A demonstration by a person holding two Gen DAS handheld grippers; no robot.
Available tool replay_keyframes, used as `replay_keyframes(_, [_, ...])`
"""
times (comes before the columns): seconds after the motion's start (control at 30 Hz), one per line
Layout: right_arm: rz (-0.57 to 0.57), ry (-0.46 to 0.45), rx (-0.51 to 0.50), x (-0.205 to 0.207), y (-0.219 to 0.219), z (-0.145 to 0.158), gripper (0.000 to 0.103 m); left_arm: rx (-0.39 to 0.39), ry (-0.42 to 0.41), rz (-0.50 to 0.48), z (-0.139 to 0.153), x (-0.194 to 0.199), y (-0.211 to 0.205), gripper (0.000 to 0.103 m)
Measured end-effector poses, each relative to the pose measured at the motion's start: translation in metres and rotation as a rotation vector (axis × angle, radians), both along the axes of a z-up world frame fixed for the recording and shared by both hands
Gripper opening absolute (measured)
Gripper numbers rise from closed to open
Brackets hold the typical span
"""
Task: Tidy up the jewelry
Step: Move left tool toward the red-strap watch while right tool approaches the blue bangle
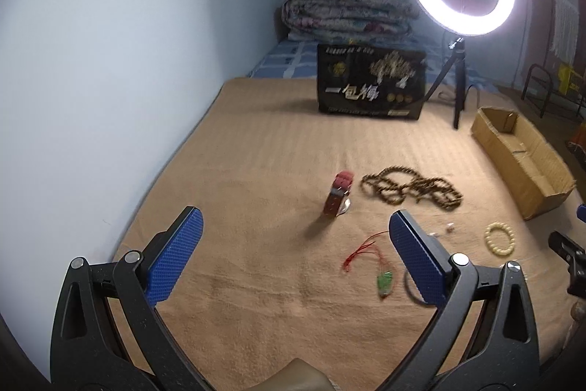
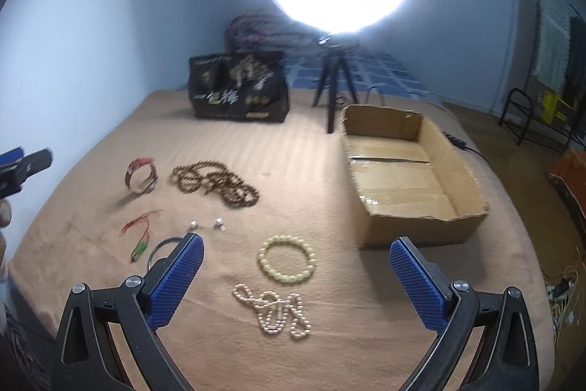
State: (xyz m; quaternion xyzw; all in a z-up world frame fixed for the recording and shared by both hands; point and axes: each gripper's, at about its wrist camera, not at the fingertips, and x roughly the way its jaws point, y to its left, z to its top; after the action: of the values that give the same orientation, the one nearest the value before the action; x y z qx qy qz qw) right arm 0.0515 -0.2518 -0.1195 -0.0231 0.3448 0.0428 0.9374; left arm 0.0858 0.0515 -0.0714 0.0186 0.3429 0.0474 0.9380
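Blue textured pads of both claws stand wide apart and hold nothing: my left gripper (image 1: pixel 295 251) hangs over the left part of the tan blanket (image 1: pixel 256 171), my right gripper (image 2: pixel 296 275) over the right part.

Nearest my right claw lies the pearl necklace (image 2: pixel 274 314), loosely coiled. Risk: a pinch on one loop lifts it unevenly, and the trailing length could drag the yellow bead bracelet (image 2: pixel 286 262) lying just beyond it.

Nearest my left claw lie the green pendant on red cord (image 1: pixel 384 283) and a thin dark ring (image 2: pixel 161 250), partly hidden behind my pads in both views. Risk: the ring lies flat on soft pile, so the pads may close over it or push it into the blanket.

Two small silver pieces (image 2: pixel 207 225) sit further out; blur prevents identification, possibly earrings. Risk: they are small enough to be lost in the blanket.

Further again, the red watch (image 2: pixel 141 176) stands on edge and could topple if nudged. The brown bead necklace (image 2: pixel 216 184) beside it is tangled; one strand may pull the whole heap.

The cardboard box (image 2: pixel 468 178), farthest on the right, holds no jewelry. Its torn near wall could snag a hanging strand.
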Motion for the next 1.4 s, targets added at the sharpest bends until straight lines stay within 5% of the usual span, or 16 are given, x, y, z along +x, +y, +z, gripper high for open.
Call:
replay_keyframes(0.3, [0.111, 0.116, 0.043, 0.023, 0.027, -0.030, 0.089, -0.027, 0.056, -0.025, -0.025, 0.025, 0.006, 0.098])
replay_keyframes(0.57, [0.231, 0.229, 0.051, 0.040, 0.059, -0.059, 0.069, -0.025, 0.104, -0.089, -0.044, 0.055, -0.003, 0.087])
replay_keyframes(0.9, [0.286, 0.355, 0.065, 0.062, 0.082, -0.086, 0.046, -0.016, 0.150, -0.141, -0.062, 0.092, -0.008, 0.087])
replay_keyframes(1.2, [0.299, 0.361, 0.083, 0.070, 0.093, -0.087, 0.047, -0.028, 0.174, -0.145, -0.073, 0.106, -0.004, 0.087])
replay_keyframes(1.33, [0.332, 0.372, 0.127, 0.070, 0.099, -0.091, 0.085, -0.043, 0.179, -0.150, -0.074, 0.109, -0.003, 0.087])
replay_keyframes(1.4, [0.352, 0.376, 0.153, 0.068, 0.103, -0.092, 0.087, -0.043, 0.182, -0.154, -0.075, 0.110, -0.004, 0.087])
